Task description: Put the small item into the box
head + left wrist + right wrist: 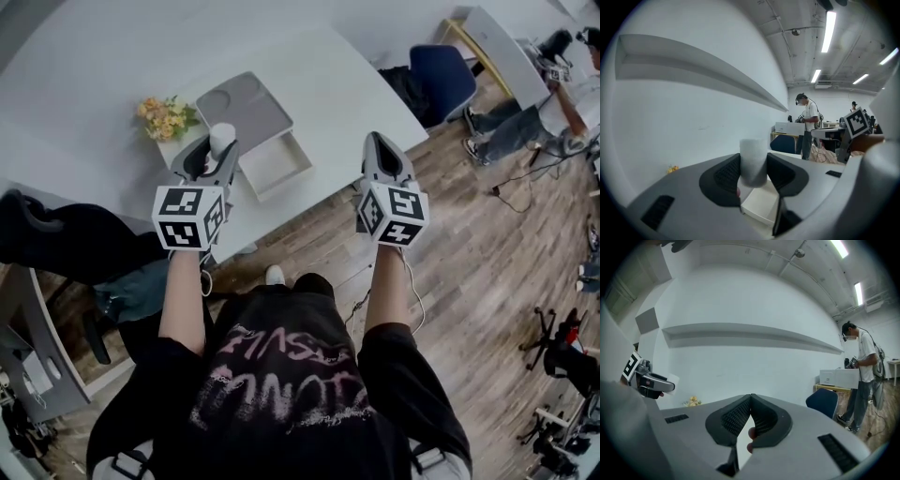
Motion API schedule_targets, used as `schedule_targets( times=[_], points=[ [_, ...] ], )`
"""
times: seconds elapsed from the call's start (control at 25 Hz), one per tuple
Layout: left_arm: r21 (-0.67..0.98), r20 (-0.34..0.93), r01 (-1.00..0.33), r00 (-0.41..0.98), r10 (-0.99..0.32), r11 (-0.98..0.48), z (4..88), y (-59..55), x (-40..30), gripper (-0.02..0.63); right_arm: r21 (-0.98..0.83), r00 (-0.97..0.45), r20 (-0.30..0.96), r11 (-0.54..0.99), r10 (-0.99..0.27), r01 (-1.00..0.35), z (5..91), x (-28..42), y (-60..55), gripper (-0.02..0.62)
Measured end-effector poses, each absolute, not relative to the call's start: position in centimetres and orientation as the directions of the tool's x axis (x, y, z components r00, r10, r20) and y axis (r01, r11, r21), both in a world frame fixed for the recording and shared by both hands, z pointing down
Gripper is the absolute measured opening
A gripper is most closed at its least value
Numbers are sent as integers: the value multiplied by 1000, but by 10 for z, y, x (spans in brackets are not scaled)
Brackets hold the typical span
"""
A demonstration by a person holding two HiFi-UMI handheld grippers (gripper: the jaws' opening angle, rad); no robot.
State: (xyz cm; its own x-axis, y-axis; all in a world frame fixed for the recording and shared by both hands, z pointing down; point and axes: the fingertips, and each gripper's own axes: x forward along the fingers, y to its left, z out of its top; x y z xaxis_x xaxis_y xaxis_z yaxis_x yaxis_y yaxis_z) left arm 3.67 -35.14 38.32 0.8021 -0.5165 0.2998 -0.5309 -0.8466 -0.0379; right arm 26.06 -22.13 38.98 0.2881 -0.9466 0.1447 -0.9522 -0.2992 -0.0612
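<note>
**Left gripper point(216, 152) clamped on small item; right gripper point(382, 150) closed on nothing**

Item 1. Left gripper. We logged its two dark ribbed jaws pressed against either side of the small item point(753, 161), a white, soft-looking cylinder standing upright between them with its top rising clear of the jaw tips. In the head view it was held over the white table point(319, 66).

Item 2. Box point(277, 165). We noted a shallow white open tray on the table, near the table's front edge, at about 4 o'clock from the held item. In the left gripper view its interior showed directly under the item, at 6 o'clock. The item was above the box and not inside it.

Item 3. Grey panel point(242, 109). This flat piece with a round recess lay at 11 o'clock from the box, touching it.

Item 4. Right gripper. We recorded its jaws meeting tip to tip, with nothing between them. It sat at 3 o'clock from the left gripper, at the table's edge, over the wooden floor point(487, 253).

Item 5. Yellow flowers point(166, 117). They lay on the table at 10 o'clock from the held item.

Item 6. Surroundings. A blue chair point(442, 77) stood at 2 o'clock beyond the table corner; another person point(553, 108) was well apart, at the far 2 o'clock.
</note>
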Motion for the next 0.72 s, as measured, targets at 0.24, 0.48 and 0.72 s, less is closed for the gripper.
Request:
schedule_targets(
  times=[0.24, 0.48, 0.72],
  points=[
    [-37, 303, -584, 767, -566, -811, 382, -366, 47, 173, -65, 215, 142, -226, -966, -972, 388, 278, -253, 11],
    [-29, 314, -671, 698, -644, -741, 384, -385, 59, 173, -64, 104, 147, -115, -984, -991, 390, 301, -299, 11],
    [-39, 322, -748, 618, -717, -662, 383, -396, 74, 173, -68, -19, 156, 9, -988, -998, 396, 320, -342, 9]
  ],
)
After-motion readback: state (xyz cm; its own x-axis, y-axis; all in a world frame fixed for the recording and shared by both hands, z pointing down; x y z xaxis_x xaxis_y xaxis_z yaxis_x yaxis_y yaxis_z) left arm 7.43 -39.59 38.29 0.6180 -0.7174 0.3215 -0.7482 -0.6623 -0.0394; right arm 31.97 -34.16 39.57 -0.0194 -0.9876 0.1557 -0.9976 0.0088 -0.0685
